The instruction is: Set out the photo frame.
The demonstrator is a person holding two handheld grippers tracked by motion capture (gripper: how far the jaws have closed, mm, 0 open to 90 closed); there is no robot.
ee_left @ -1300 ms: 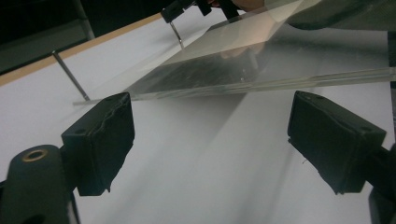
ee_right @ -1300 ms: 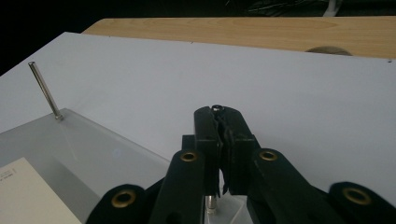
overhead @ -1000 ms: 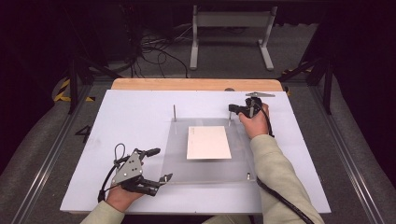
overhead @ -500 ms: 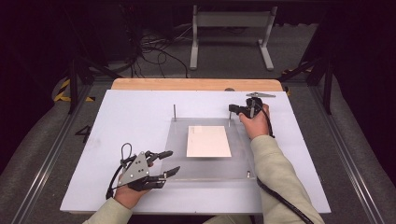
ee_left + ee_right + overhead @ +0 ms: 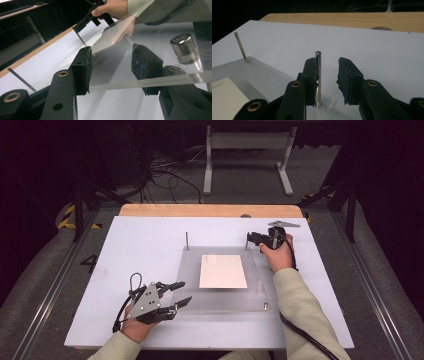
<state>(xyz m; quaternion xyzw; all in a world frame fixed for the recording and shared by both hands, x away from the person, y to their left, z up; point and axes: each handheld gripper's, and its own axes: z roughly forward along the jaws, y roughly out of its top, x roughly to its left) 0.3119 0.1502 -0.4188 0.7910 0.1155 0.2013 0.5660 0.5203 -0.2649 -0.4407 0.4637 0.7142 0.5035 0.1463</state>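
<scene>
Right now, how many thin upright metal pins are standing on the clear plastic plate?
2 tall ones: the far-left metal pin stands free at its corner; the far-right metal pin stands between the open right gripper jaws. A short metal stud sits at the near-right corner; the near-left corner is unclear.

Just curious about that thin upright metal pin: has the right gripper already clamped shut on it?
No. In the right gripper view the thin metal pin stands beside one pad of the right gripper, whose jaws are apart.

A card (image 5: 223, 271) lies on the plate (image 5: 190, 290), between two corner pins (image 5: 187, 240).
</scene>
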